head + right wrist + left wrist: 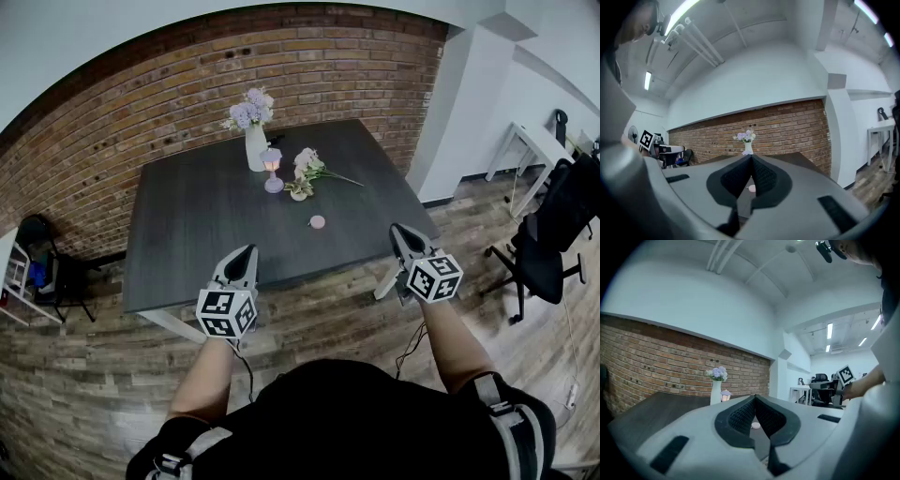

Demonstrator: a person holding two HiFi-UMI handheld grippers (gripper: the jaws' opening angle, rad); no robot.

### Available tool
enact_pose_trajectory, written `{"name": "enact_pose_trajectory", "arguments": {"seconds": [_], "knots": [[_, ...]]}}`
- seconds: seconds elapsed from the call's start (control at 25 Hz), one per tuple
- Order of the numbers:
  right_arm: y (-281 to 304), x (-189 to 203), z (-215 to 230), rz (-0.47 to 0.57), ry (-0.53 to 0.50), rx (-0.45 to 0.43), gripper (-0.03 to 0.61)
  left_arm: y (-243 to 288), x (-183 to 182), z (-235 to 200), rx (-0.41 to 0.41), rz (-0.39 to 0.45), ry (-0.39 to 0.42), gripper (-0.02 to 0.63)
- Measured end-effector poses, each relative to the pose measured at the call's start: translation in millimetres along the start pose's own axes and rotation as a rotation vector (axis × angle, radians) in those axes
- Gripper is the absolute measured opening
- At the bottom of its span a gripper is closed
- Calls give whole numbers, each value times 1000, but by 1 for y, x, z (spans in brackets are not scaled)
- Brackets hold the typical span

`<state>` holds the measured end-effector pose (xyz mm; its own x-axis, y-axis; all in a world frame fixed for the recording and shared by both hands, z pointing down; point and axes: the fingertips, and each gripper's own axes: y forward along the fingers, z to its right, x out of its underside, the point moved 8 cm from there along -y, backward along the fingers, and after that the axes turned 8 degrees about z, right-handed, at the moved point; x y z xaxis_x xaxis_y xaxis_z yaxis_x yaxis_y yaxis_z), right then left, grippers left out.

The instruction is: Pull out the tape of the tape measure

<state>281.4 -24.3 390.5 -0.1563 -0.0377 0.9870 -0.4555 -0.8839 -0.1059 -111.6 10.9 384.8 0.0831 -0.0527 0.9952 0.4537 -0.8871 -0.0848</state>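
Note:
A small round pink tape measure [318,222] lies on the dark table [206,225], toward its near right part. It shows as a small pale disc [755,425] past the left jaws and again as the tape measure [751,188] past the right jaws. My left gripper [249,249] hovers level at the table's near edge, shut and empty. My right gripper [396,228] is held level off the table's near right corner, also shut with nothing in it. Both grippers are well short of the tape measure.
A white vase of purple flowers [253,131], a small pink lantern [272,171] and loose flowers [309,173] stand at the table's far middle. A brick wall [141,103] runs behind. A black office chair [553,234] and a white desk [534,150] are at the right.

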Motion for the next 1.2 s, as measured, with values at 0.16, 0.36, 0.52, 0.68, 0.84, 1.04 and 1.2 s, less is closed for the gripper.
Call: {"name": "enact_pose_trajectory", "arguments": {"seconds": [0.16,0.36,0.52,0.68,0.84,1.04,1.2], "knots": [[-3,2,3,-15,8,-6,-5,2,0,5,8,-23,3,9],[-4,6,6,-31,15,-5,-5,3,5,6,13,-48,-5,9],[-10,15,8,-46,38,18,-5,1,14,7,22,-71,-16,9],[-11,21,8,-27,89,46,-3,2,18,2,29,-99,-13,9],[-7,32,3,-12,130,98,0,0,20,-11,42,-118,-9,9],[22,49,-21,-54,121,72,203,-4,19,-46,26,-123,-18,9],[47,69,-47,-126,92,71,221,-12,23,-80,2,-138,-43,9]]}}
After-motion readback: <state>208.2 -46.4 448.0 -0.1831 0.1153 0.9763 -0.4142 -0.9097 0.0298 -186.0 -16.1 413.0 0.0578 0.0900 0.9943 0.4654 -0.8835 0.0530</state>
